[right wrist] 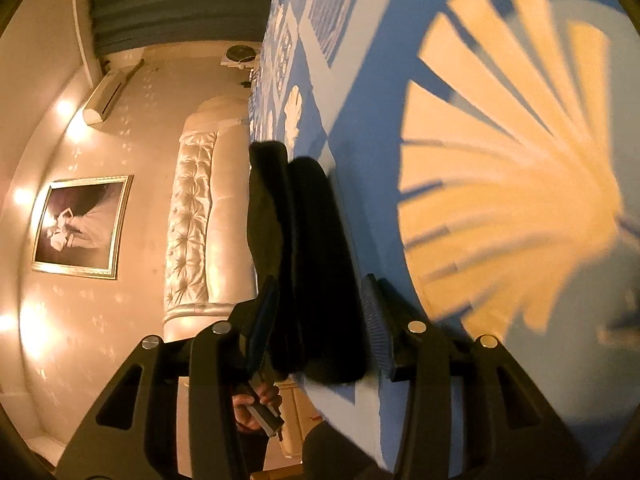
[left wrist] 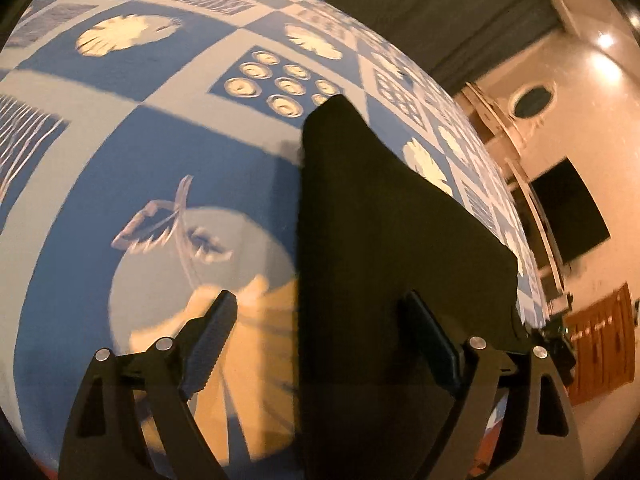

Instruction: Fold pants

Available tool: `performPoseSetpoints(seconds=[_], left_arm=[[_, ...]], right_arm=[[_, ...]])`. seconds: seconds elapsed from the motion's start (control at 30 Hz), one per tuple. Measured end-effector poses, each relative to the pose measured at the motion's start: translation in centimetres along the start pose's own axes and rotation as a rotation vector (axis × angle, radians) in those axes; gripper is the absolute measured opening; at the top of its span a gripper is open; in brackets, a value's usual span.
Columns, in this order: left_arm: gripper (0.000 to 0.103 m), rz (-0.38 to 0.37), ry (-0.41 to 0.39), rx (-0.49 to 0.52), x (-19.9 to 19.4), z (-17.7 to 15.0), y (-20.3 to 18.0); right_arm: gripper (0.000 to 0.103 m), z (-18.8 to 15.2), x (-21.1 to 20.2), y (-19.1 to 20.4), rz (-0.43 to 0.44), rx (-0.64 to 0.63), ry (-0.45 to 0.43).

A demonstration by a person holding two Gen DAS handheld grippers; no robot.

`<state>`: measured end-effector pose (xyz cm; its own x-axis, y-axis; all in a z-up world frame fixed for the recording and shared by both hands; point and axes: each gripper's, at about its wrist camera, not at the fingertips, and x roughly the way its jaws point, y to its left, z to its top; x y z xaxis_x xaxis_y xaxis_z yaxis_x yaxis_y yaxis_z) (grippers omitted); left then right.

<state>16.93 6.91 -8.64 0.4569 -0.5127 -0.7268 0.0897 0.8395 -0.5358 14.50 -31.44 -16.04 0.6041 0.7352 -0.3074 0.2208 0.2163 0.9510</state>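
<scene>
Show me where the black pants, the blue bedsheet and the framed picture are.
black pants [left wrist: 380,220]: left wrist view, middle of folded cloth.
blue bedsheet [left wrist: 168,148]: left wrist view, plain blue patch.
framed picture [right wrist: 82,226]: right wrist view, picture centre.

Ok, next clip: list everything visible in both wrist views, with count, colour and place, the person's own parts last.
pants: one, black, folded, lying on the bedspread between both tongs' fingers
bedspread: one, blue with cream shell and fan prints, under the pants
headboard: one, cream, tufted, at the bed's end
framed picture: one, gold frame, on the wall
air conditioner: one, white, high on the wall
television: one, black, on the wall
hand: one, below the bed edge
left tongs: black, open, straddling the pants
right tongs: black, open around the pants
</scene>
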Motion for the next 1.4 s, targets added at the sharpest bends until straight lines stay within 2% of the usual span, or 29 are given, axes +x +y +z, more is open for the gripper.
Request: performPoseSetpoints(seconds=[0.13, 0.2, 0.27, 0.4, 0.57, 0.7, 0.8, 0.9, 1.1, 1.23, 1.4], left_arm=[[0.085, 0.064, -0.021, 0.004, -2.0, -1.8, -1.0], [0.085, 0.096, -0.034, 0.032, -2.9, -2.6, -1.9], [0.085, 0.142, -0.048, 0.079, -4.0, -3.4, -3.1], [0.085, 0.208, -0.070, 0.146, -6.0, -5.2, -5.1], [0.085, 0.232, -0.077, 0.111, -7.3, -6.8, -6.1], [0.085, 0.282, -0.130, 0.124, -8.6, -8.3, -7.4], [0.085, 0.324, -0.179, 0.173, -9.1, -9.0, -8.7], [0.085, 0.360, -0.202, 0.226, -8.7, -9.6, -9.8], [0.085, 0.395, -0.146, 0.324, -6.9, -9.9, -11.2], [0.085, 0.426, -0.160, 0.342, -6.9, -10.4, -11.6], [0.085, 0.442, -0.171, 0.368, -7.0, -10.5, -12.0]], right_arm=[[0.043, -1.4, -0.7, 0.1, -0.041, 0.019, -0.002], [0.044, -2.3, -1.2, 0.6, -0.106, -0.007, -0.002], [0.048, -3.3, -1.3, 1.6, -0.199, -0.069, 0.000], [0.071, -5.8, -0.9, 4.6, -0.371, -0.241, 0.000], [0.073, -10.0, 0.0, 7.7, -0.579, -0.464, -0.036], [0.074, -12.8, 0.6, 10.3, -0.660, -0.623, -0.087], [0.080, -14.1, 1.1, 11.5, -0.695, -0.716, -0.121], [0.080, -14.7, 1.4, 11.8, -0.738, -0.782, -0.140], [0.081, -14.6, 2.0, 11.3, -0.749, -0.778, -0.154], [0.081, -14.4, 2.1, 11.1, -0.746, -0.774, -0.151], [0.088, -14.5, 2.3, 11.5, -0.749, -0.793, -0.164]])
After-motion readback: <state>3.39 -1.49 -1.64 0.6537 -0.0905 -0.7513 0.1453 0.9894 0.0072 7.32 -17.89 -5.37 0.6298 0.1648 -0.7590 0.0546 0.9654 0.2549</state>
